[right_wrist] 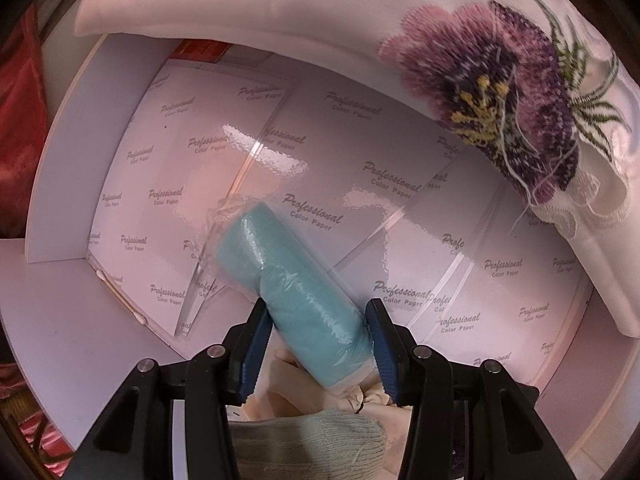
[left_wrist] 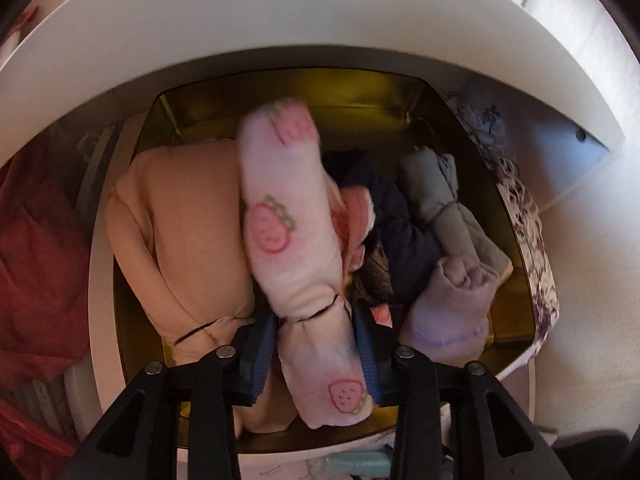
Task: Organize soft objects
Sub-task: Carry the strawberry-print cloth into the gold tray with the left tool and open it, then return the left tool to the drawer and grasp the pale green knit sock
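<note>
In the left wrist view, the left gripper (left_wrist: 316,344) sits at the bottom centre of the frame, its blue pads on either side of a pink strawberry-print roll (left_wrist: 288,216) tied with a dark band. The pads look just beside the cloth rather than squeezing it, though motion blur makes it hard to be sure, so the jaws read as narrowly parted with the roll between them. The roll runs from the bottom centre up toward the middle of the frame, lying over the contents of a gold-lined tin (left_wrist: 360,92). Left of it in the tin is a peach bundle (left_wrist: 180,240); right of it, toward the lower right, a lavender roll (left_wrist: 452,312), and above that a grey roll (left_wrist: 436,196) tied at its middle, with dark navy cloth (left_wrist: 400,220) between them. The tin's floral outer wall (left_wrist: 532,240) shows at the right. Beyond the tin a white curved panel (left_wrist: 320,20) fills the top of the frame, and red fabric (left_wrist: 36,260) lies at the left edge.

In the right wrist view, the right gripper (right_wrist: 318,344) at the bottom centre holds a teal roll in clear plastic wrap (right_wrist: 292,296), both pads pressed to its sides. Below the jaws, at the bottom edge, is a grey-green knitted cloth (right_wrist: 312,440) over cream fabric (right_wrist: 304,384). Past the roll lie glossy sheets printed "Professional Color Paper" (right_wrist: 360,152) inside a white shelf compartment (right_wrist: 60,208). A white cloth with an embroidered purple flower (right_wrist: 500,112) hangs across the upper right.
</note>
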### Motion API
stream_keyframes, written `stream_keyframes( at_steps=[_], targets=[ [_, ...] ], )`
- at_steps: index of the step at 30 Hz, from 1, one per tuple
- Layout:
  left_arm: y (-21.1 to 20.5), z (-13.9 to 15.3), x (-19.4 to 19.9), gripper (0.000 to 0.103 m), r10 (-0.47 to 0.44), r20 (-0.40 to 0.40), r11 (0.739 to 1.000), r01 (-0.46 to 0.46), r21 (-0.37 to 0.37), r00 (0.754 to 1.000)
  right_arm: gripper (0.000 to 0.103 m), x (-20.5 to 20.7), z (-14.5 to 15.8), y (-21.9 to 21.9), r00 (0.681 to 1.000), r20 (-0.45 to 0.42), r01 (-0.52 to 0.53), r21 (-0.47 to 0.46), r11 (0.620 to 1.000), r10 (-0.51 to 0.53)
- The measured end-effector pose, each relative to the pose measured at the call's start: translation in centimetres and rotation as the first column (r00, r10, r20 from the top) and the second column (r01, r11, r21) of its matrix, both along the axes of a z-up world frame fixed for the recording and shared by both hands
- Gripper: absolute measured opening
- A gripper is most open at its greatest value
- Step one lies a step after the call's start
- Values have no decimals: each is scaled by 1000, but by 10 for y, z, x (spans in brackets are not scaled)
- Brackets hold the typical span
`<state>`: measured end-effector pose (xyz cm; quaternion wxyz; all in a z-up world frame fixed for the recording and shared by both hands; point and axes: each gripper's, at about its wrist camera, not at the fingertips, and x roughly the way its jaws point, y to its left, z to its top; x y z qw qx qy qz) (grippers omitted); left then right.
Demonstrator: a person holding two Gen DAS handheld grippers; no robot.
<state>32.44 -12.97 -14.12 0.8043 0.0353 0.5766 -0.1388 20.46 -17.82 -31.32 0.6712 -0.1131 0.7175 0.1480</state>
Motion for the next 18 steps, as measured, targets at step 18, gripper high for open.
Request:
stream_keyframes(
  at_steps=[18],
  targets=[
    [89, 48, -76, 60, 220, 22, 963, -213, -168, 975, 49, 1, 0, -3, 1000, -7, 6, 11, 1000, -6]
  ],
)
